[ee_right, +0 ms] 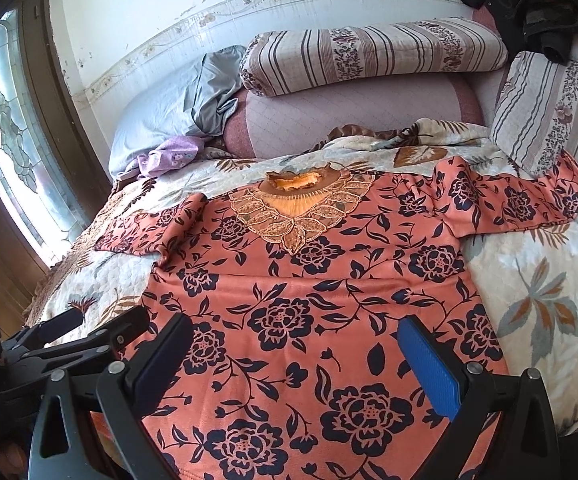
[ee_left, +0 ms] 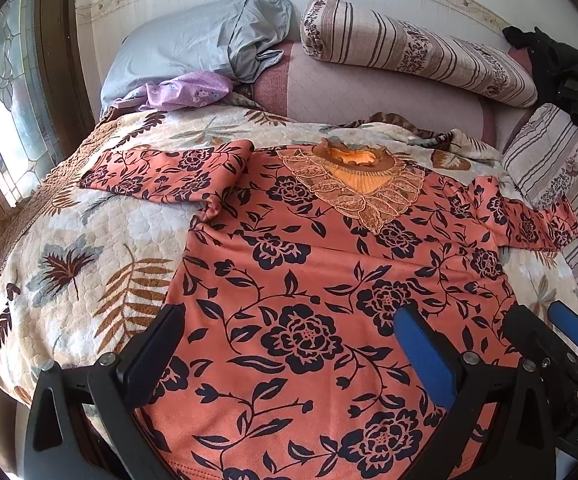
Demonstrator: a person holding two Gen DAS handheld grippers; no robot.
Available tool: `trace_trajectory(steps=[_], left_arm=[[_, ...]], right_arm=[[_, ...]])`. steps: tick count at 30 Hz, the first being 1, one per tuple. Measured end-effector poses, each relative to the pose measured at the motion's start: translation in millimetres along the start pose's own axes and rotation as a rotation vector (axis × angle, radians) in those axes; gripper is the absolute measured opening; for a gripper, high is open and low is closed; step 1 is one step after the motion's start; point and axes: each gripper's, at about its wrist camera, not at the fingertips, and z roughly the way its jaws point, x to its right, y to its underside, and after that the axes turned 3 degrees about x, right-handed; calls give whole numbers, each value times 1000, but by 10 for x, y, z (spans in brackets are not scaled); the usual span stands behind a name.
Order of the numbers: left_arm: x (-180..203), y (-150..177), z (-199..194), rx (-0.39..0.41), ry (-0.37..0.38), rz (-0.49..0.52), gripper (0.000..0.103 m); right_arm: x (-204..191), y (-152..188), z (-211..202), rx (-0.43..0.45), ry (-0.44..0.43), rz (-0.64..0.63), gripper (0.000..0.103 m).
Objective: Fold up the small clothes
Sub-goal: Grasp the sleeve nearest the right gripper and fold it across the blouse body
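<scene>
The orange floral top (ee_left: pixel 309 280) lies flat, front up, on the bed's leaf-print quilt (ee_left: pixel 89 248), sleeves spread for folding, while the left hand-held gripper (ee_left: pixel 289 360) and right hand-held gripper (ee_right: pixel 301 364) hover wide open, empty, over its near hem.

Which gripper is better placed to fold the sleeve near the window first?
Probably the left gripper: open, it hovers over the top's window-side hem, nearer that sleeve. The right gripper sits farther over.

Likely a home bedroom: quilted bedspread (ee_left: pixel 89 240), pillows (ee_left: pixel 417 52), stained-glass window (ee_left: pixel 5 92).
</scene>
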Motion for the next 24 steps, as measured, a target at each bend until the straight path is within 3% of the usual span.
trace_trajectory(steps=[6, 10, 16, 20, 24], left_arm=[[-4, -22, 102, -7, 15, 11, 103], [-180, -65, 313, -28, 25, -10, 103], [-612, -213, 778, -48, -54, -48, 103], [-857, -322, 1079, -47, -81, -87, 103], [-999, -482, 1319, -5, -93, -112, 103]], right_arm=[[127, 2, 119, -29, -15, 18, 103], [522, -40, 234, -80, -21, 104, 103], [1729, -302, 267, -55, 80, 285, 103], [2822, -506, 365, -23, 215, 470, 103], [3861, -606, 678, -64, 309, 659, 102]])
